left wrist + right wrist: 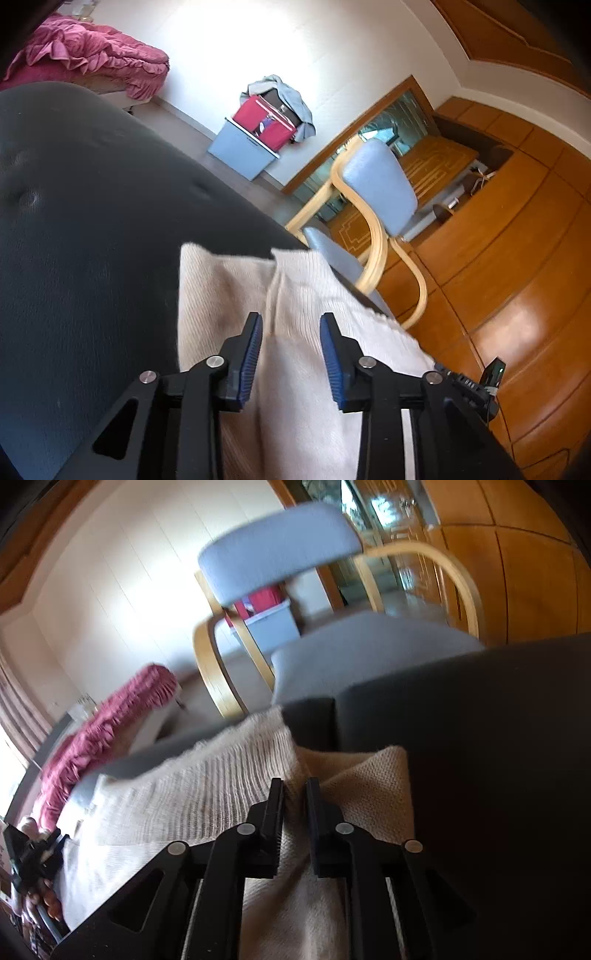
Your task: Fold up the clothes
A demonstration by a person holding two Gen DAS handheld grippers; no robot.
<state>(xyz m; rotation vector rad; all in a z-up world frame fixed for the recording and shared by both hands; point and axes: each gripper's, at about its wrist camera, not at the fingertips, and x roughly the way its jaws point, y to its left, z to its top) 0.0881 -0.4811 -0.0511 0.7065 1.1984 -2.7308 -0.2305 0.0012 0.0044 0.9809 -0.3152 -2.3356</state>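
A cream knitted garment (pixel 229 295) lies folded on a dark grey cushion (pixel 92 206). In the left wrist view my left gripper (pixel 291 328) stands open just over the garment, its blue pads (pixel 251 354) wide apart and clear of the knit. In the right wrist view the same garment (pixel 192 794) spreads to the left, with a coarser beige fold (pixel 373 786) on the right. My right gripper (pixel 295 790) has its jaws a narrow gap apart, astride a raised ridge of the fabric, and the pads do not seem to press on it.
A blue-cushioned chair (pixel 376 192) with a bent wood frame stands just beyond the cushion's edge. Wooden cabinets (pixel 517 258) fill the right. A pink ruffled bedspread (pixel 92 55) lies far left, and a grey box with a red bag (pixel 258 129) stands by the wall.
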